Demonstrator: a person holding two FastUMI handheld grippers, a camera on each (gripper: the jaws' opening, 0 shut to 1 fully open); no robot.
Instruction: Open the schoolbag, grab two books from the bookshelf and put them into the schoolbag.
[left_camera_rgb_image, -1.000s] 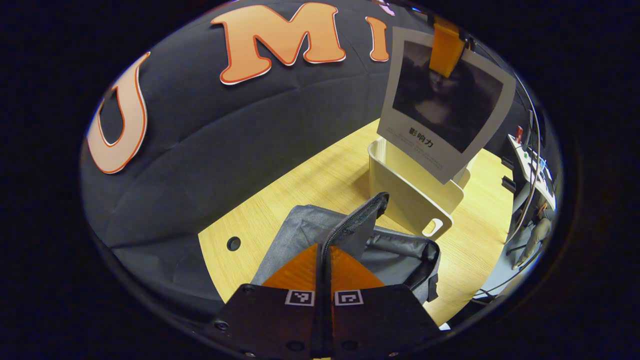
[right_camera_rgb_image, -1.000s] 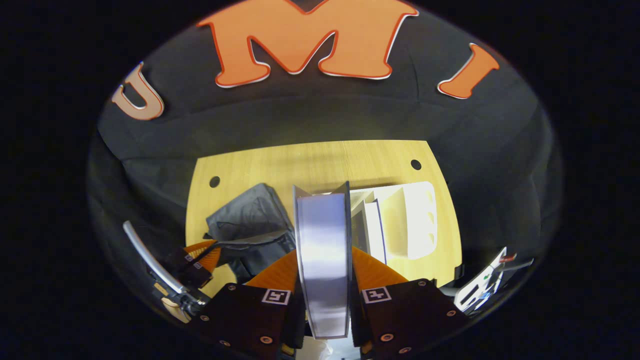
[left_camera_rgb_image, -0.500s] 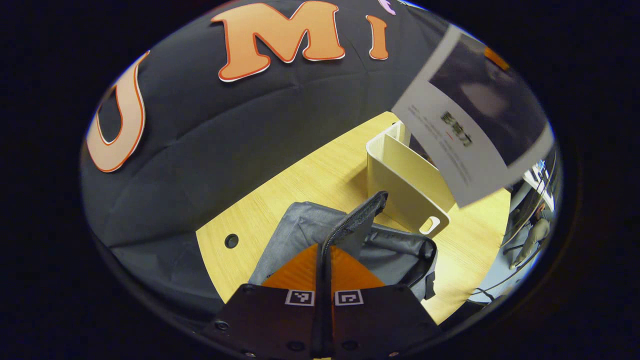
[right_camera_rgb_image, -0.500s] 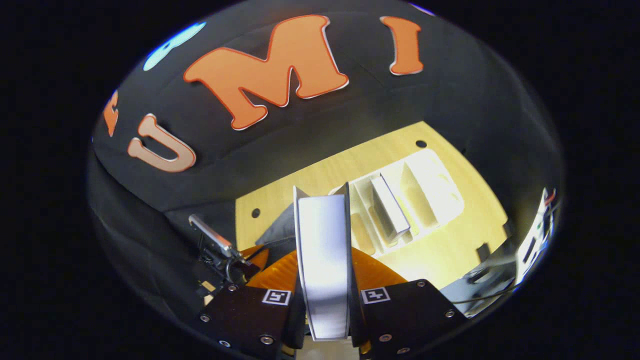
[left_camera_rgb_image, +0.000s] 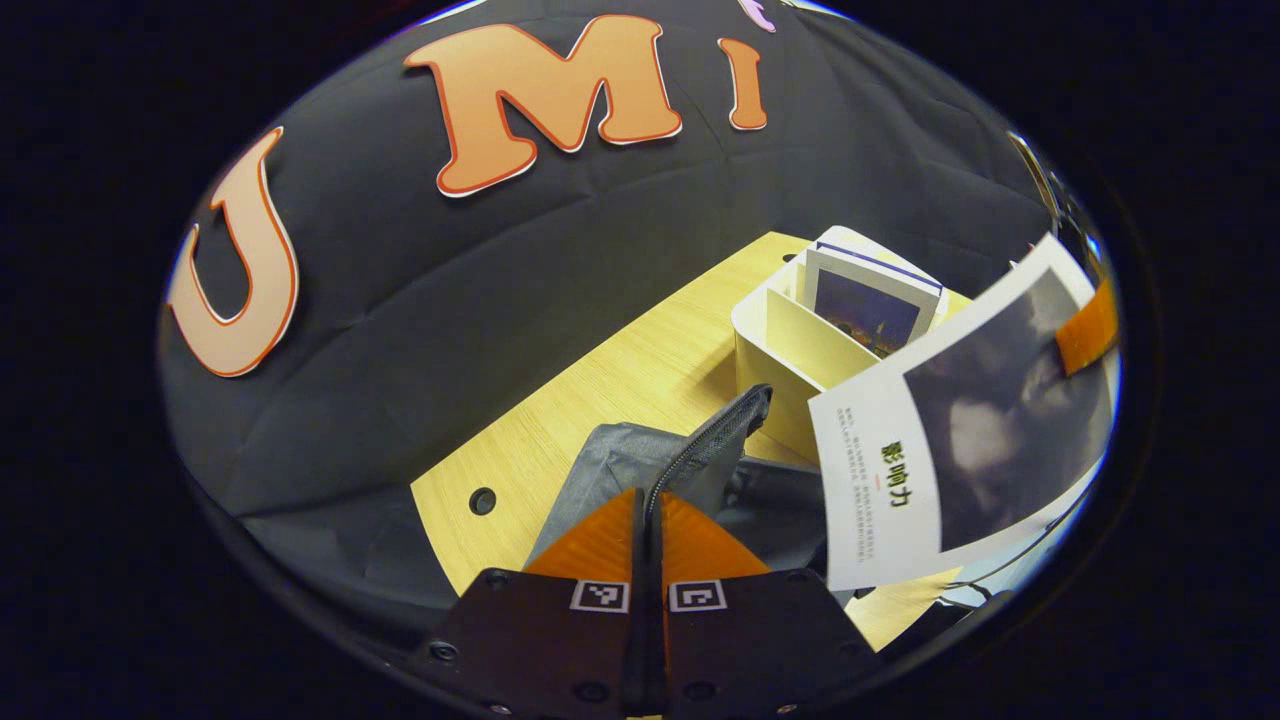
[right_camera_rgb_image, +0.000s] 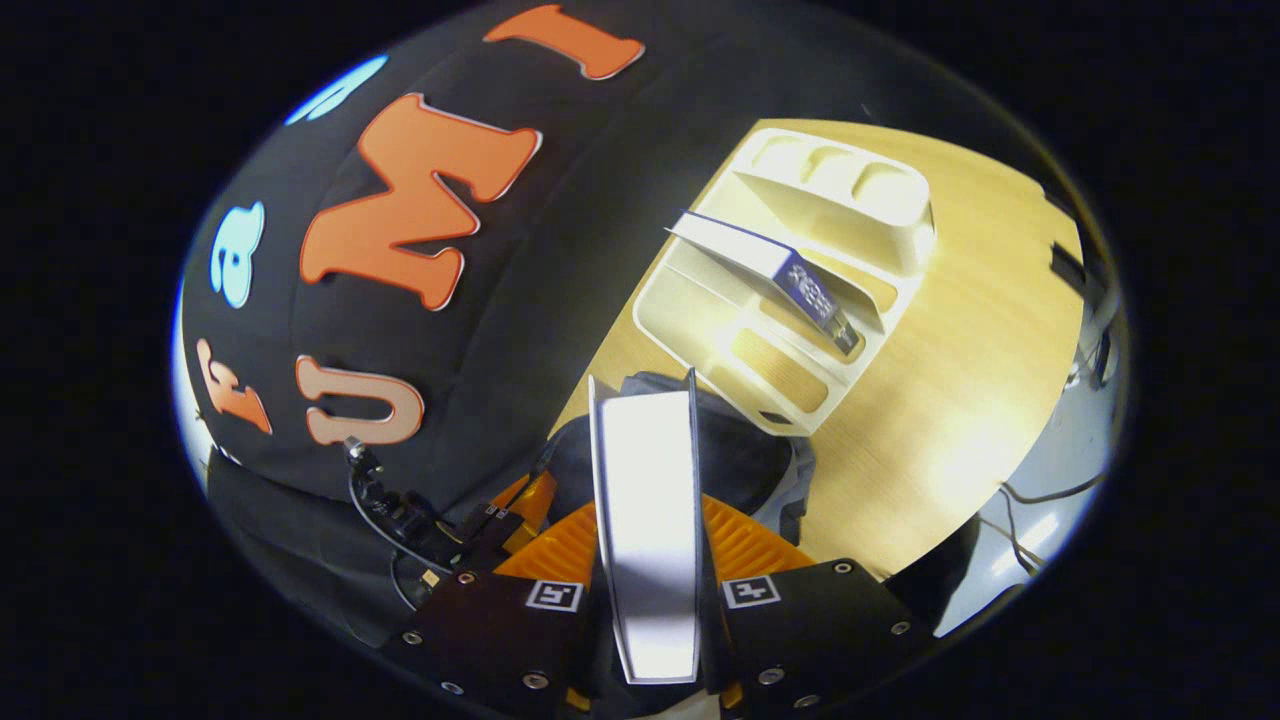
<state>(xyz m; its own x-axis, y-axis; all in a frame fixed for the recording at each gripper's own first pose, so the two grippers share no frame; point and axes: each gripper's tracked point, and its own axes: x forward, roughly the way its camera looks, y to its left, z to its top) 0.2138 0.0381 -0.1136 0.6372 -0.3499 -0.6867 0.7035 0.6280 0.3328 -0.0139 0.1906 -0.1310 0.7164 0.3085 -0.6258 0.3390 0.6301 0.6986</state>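
Right gripper (right_camera_rgb_image: 648, 600) clamping a book (right_camera_rgb_image: 645, 520) edge-on between both fingers, hovering over the dark schoolbag (right_camera_rgb_image: 735, 460) lying on the wooden table (right_camera_rgb_image: 960, 400). Left gripper (left_camera_rgb_image: 647, 545) pinching the bag's zipper flap (left_camera_rgb_image: 715, 445), holding the mouth open. Second book (right_camera_rgb_image: 775, 275) leaning in the white bookshelf (right_camera_rgb_image: 850, 200) just beyond. Best lowering the book spine-first, keeping the flap pulled taut. Cover bearing Chinese title characters, small print beneath unreadable.
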